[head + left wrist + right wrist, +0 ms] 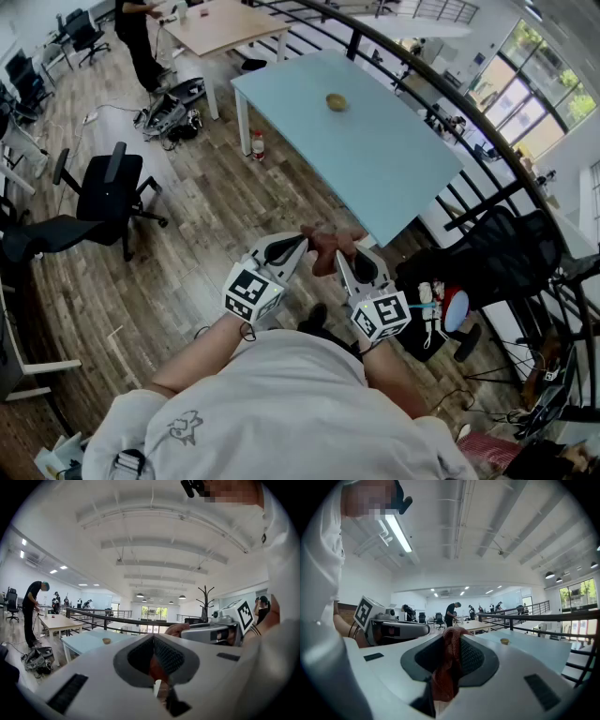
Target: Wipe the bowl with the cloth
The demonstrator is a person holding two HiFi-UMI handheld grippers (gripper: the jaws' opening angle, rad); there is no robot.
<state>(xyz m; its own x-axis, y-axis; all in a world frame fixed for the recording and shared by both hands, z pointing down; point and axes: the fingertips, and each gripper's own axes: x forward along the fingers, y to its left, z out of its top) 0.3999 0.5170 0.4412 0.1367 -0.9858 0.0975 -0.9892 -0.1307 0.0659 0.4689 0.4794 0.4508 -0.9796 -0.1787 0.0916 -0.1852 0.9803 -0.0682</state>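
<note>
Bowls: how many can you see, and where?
1. The bowl sits alone on the light-blue table, toward its far side. Others may be hidden on the wooden table behind, which the frame cuts off.

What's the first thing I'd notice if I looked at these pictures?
Probably the reddish-brown cloth right in the middle of the head view. It is pinched between the left gripper and the right gripper, just in front of the person's chest. After that you'd likely spot the small bowl, which sits alone on the pale blue table farther ahead.
</note>
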